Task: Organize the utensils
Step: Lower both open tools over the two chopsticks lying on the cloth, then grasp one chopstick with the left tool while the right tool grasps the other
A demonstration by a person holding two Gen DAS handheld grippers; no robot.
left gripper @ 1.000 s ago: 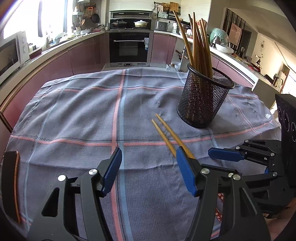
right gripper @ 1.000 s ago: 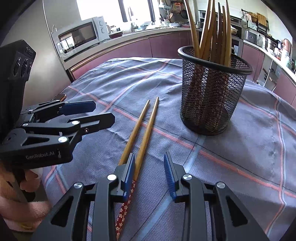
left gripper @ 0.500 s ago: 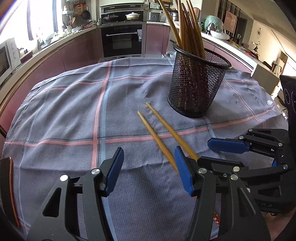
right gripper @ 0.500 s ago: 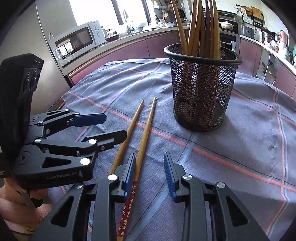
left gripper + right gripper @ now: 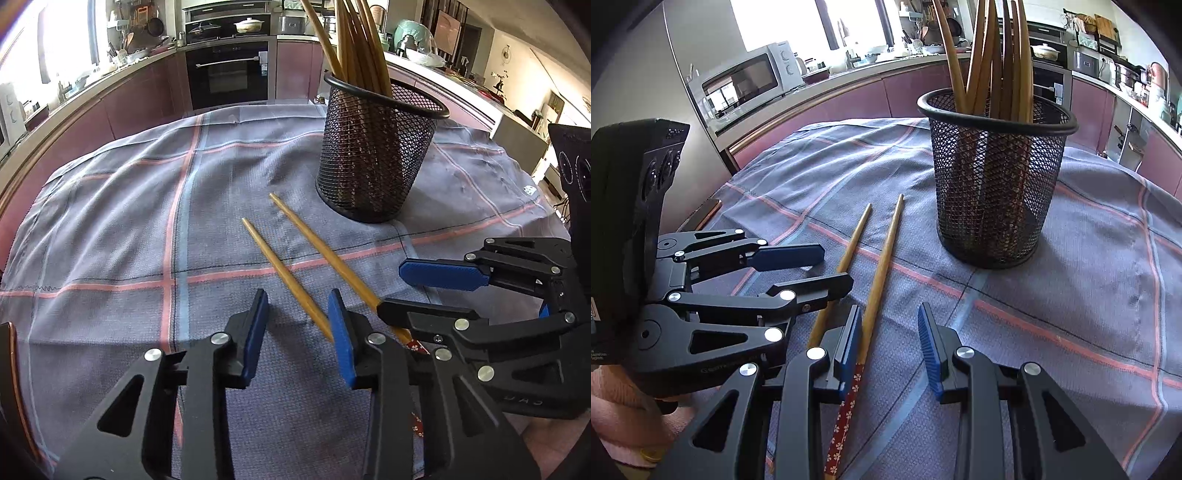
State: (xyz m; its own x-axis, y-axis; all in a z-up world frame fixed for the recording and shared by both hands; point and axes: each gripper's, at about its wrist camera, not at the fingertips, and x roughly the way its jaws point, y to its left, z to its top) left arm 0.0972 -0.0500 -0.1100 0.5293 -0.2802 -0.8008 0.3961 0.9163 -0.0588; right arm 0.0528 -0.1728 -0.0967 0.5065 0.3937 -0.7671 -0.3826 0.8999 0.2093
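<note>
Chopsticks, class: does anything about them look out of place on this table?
Yes. Two chopsticks lie loose on the checked cloth beside the mesh holder, while the rest stand upright inside it. The two lie slightly splayed, not parallel, their patterned ends toward the grippers.

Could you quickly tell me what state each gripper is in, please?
Left gripper: jaws closing, nothing gripped.
Right gripper: open, a chopstick lying loose between the jaws.
</note>
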